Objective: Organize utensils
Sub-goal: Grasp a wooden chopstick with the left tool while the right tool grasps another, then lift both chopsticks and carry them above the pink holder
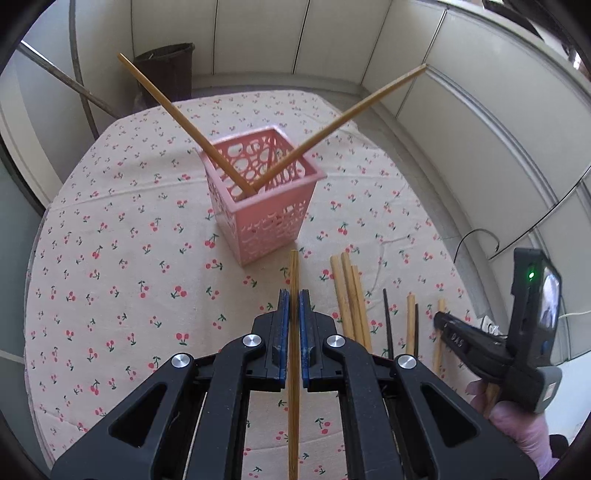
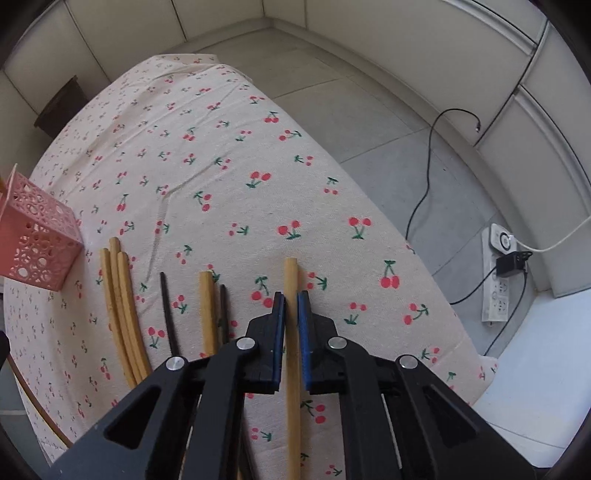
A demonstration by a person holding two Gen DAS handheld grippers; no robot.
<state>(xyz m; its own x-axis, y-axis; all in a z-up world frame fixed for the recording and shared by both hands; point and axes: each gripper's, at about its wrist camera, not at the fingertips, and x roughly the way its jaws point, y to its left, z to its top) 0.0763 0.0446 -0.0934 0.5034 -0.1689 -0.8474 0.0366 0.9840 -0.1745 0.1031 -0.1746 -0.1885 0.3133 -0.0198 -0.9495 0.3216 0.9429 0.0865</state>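
Bamboo chopstick [image 1: 294,280] clamped, left hand-held gripper [image 1: 294,299] | right hand-held gripper [image 2: 291,301] clamps pale chopstick [image 2: 291,280]

cream panelled walls [image 1: 332,33], grey tiled floor [image 2: 369,122], cherry-print cloth [image 2: 221,177] over the bench, dark bin [image 1: 166,74], white power strip [image 2: 498,273], daylight

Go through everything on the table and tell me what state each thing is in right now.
Left gripper: shut on a wooden chopstick, lifted off the cloth.
Right gripper: shut on a light chopstick.
Pink basket: upright, holding two chopsticks that lean apart.
Loose chopsticks: lying flat on the tablecloth, light and dark ones side by side.
Power strip: on the floor, charger plugged in.
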